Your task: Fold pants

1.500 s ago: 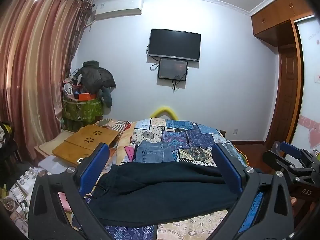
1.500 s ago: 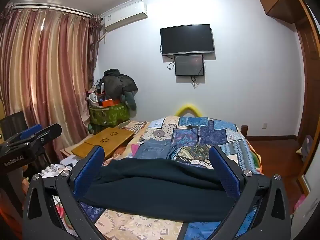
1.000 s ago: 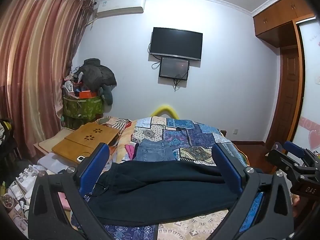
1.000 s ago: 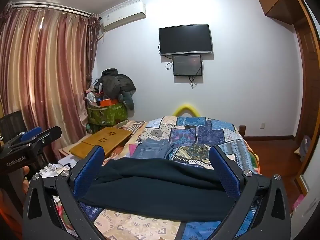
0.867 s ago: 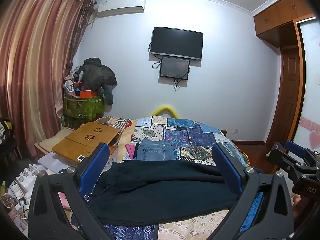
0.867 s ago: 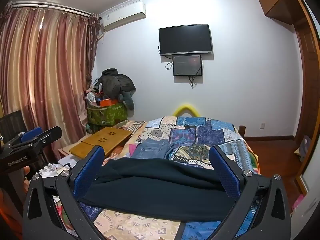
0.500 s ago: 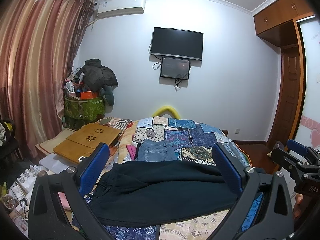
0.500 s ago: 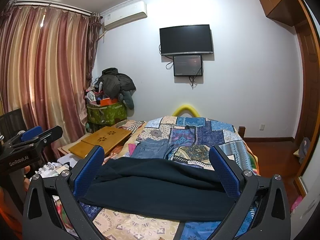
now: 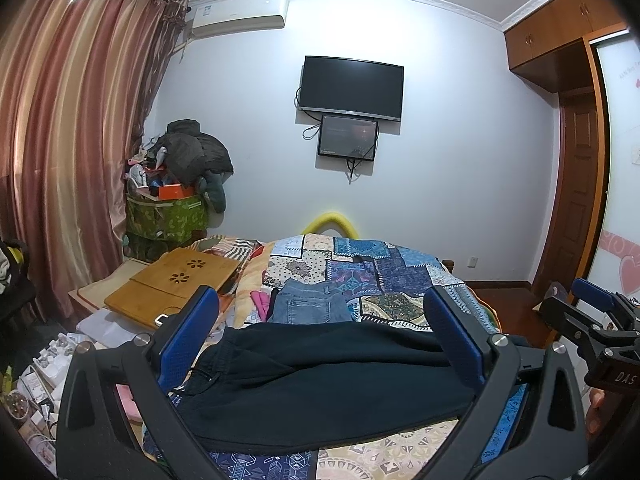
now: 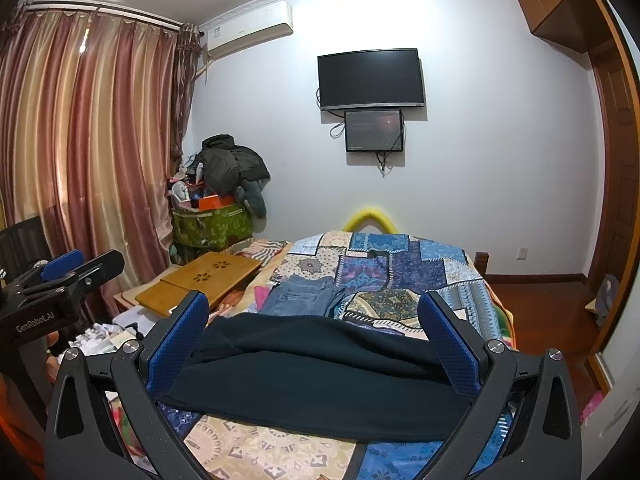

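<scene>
Little has moved since a second and a half ago: both views have drifted a touch, so the television sits slightly further right in each, and the pants lie as they did.

Nearest, the left gripper [image 9: 320,332] hangs above the bed with its blue-padded fingers [image 9: 188,338] spread wide and nothing between them. The right gripper [image 10: 318,334] is likewise wide apart and empty, held above the same spot. Each shows at the edge of the other's view, the right one at the far right of the left wrist view and the left one at the far left of the right wrist view.

Just beyond the fingers, the dark pants [image 9: 320,388] lie flat across the near part of the bed [image 9: 384,272], lengthwise from left to right, on the patchwork quilt [image 10: 400,264]. The waistband with its drawstring is at the left end.

Behind the pants, touching their far edge, lies a pair of blue jeans [image 9: 310,304]. To the left of the bed is a wooden lap tray [image 9: 176,284], then a green bag [image 9: 168,216] piled with clothes beside the curtain [image 9: 72,140]. On the far wall hang a television [image 9: 351,82], a smaller screen [image 9: 347,138] under it, and an air conditioner [image 9: 239,14].
</scene>
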### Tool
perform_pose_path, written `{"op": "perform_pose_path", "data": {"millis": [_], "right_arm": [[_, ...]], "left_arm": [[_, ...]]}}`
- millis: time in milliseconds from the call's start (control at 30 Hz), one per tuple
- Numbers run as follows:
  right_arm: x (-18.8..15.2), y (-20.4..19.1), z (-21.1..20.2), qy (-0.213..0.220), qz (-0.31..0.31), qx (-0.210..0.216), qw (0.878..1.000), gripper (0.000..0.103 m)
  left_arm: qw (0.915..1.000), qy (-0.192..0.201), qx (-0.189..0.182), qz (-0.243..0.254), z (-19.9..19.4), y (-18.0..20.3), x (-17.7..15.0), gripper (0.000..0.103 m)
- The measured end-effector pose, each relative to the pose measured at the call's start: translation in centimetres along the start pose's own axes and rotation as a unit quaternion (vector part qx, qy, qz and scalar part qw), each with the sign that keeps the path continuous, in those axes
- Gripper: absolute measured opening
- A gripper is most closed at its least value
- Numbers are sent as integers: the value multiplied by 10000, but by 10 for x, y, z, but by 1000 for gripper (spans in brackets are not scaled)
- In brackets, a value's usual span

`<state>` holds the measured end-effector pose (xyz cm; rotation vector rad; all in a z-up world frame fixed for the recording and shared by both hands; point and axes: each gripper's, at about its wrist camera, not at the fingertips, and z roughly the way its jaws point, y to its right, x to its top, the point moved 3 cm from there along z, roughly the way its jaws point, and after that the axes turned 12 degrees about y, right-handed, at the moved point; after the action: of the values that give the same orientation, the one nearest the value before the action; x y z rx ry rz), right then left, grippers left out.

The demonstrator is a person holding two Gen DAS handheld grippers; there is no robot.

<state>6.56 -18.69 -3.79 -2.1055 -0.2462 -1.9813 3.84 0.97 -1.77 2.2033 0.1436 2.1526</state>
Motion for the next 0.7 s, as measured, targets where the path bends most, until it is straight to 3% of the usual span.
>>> {"op": "perform_pose_path", "data": {"millis": [700], "right_arm": [[0, 5, 0, 22, -16, -22, 10000, 103]], "left_arm": [[10000, 2, -11, 21, -1, 3, 2, 103]]}}
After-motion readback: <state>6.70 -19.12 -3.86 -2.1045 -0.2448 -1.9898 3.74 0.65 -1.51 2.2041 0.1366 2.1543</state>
